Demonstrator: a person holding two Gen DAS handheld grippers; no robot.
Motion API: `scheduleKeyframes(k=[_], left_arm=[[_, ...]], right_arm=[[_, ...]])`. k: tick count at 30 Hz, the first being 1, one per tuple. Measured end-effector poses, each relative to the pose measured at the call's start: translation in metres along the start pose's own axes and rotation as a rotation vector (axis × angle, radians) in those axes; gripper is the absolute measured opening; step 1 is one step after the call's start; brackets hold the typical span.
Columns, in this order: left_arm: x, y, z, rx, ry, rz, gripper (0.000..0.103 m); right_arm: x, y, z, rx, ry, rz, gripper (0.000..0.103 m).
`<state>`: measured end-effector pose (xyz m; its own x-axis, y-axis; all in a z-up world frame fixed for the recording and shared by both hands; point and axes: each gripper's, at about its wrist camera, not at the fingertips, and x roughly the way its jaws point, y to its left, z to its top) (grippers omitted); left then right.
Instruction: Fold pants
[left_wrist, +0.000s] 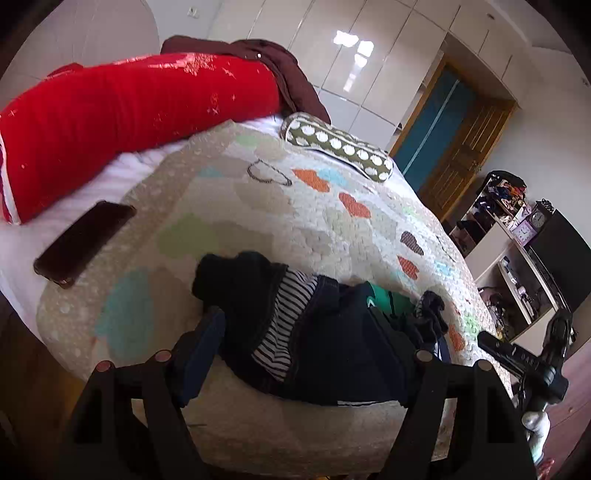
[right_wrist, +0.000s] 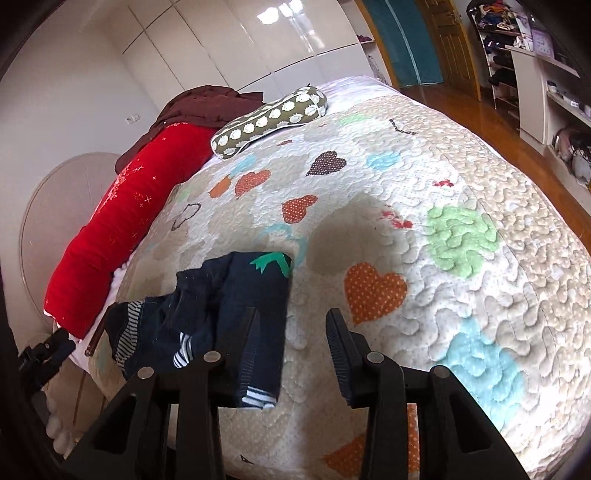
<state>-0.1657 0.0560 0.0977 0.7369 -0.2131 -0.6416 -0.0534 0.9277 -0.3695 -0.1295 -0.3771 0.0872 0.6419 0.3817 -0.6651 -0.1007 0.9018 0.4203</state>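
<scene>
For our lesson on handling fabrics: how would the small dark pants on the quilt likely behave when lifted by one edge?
The dark pants lie rumpled, so they would probably droop limply. Small and thin-looking, they likely weigh little. The textured quilt may drag on them.

Home bedroom: bed w/ heart-pattern quilt, red bolster, dotted pillow, glossy wardrobe doors, cluttered shelves, wooden door.

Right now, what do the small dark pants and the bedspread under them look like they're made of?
The pants look like soft dark navy denim or heavy cotton, matte, with visible seam stitching and a striped knit lining; I can't be sure which. The bedspread looks like quilted cotton, matte, puckered by wavy stitch lines around appliqué hearts.
</scene>
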Motion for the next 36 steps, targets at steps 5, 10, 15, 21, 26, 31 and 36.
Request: scheduleKeyframes(k=[5,10,15,21,26,31,36], left_arm=[[0.008,-0.023,-0.006,0.055,0.026,-0.011,0.076],[0.008,-0.036,-0.01,0.086,0.036,-0.026,0.076],[0.006,-0.033,-0.009,0.086,0.034,-0.019,0.076],[0.01,-0.021,-0.008,0.05,0.04,-0.016,0.076],[0.013,-0.021,-0.011,0.059,0.051,-0.024,0.076],[0.015,-0.021,-0.012,0.053,0.065,-0.027,0.076],[0.013,-0.027,-0.013,0.074,0.065,-0.012,0.076]], right_arm=[[0.024,0.037,0.01,-0.079,0.031,0.091,0.04],[0.082,0.079,0.001,-0.164,0.168,0.15,0.04],[0.117,0.104,-0.022,-0.285,0.297,0.164,0.046],[0.068,0.084,-0.003,-0.247,0.255,0.259,0.046],[0.041,0.048,0.009,-0.204,0.145,0.121,0.066],[0.065,0.004,0.012,-0.043,0.159,0.076,0.066],[0.105,-0.004,0.009,0.084,0.265,0.362,0.058]])
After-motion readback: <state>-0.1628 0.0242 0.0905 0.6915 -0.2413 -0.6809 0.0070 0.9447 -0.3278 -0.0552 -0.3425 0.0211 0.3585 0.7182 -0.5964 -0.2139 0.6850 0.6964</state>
